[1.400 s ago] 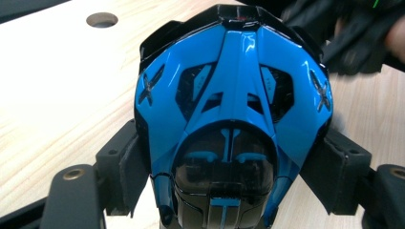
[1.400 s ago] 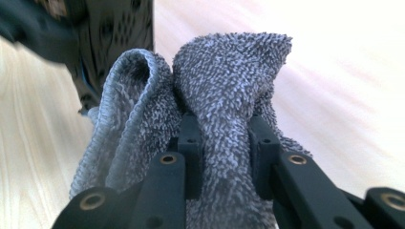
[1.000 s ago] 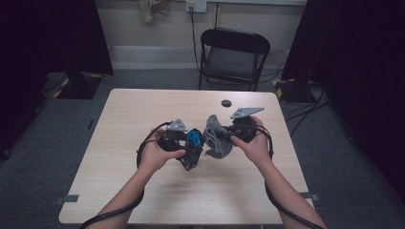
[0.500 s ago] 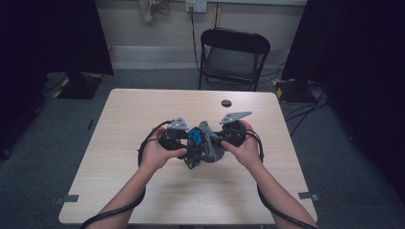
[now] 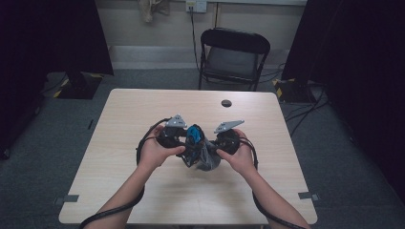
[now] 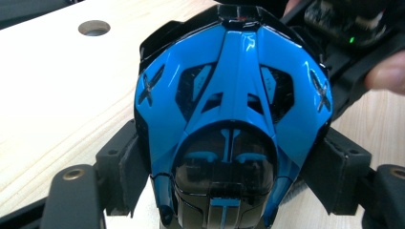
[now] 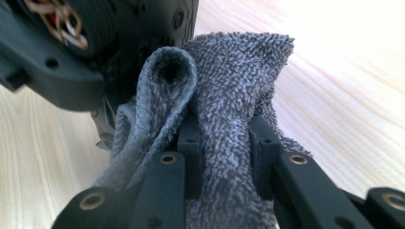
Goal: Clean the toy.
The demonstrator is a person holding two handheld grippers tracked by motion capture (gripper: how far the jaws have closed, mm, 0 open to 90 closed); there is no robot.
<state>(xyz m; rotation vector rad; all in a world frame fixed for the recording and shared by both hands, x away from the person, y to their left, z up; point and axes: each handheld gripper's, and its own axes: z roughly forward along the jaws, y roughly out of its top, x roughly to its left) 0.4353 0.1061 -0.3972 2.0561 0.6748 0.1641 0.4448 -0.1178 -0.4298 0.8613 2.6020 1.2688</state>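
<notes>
Centrally, just above the middle of a light wooden table, a glossy blue and black toy car is held with its bodywork facing the left gripper's camera. It is clamped across its sides by the left gripper, whose two black padded jaws are pressed against the shell at either flank. Seen from above, the left gripper is gripped in the person's left hand, and the car shows as a small blue patch between the two tools.

Against the car, a grey terry cloth is being brought in by the right gripper. Its jaws are drawn tightly together on a bunched fold of the fabric, with loose loops spilling to one side. From above, the cloth hangs just below the car, beside the right gripper in the right hand.

Several risks can be judged from this arrangement. The shell is smooth and curved, so the car could be pushed out of the left jaws if the cloth is pressed hard from one side. The loose folds could be snagged on the wheels or underside parts that lie close to the fabric. Only a narrow pinch of cloth is held, so it could be dragged free during a firm wipe.

A small dark round object lies well apart, near the far edge.
</notes>
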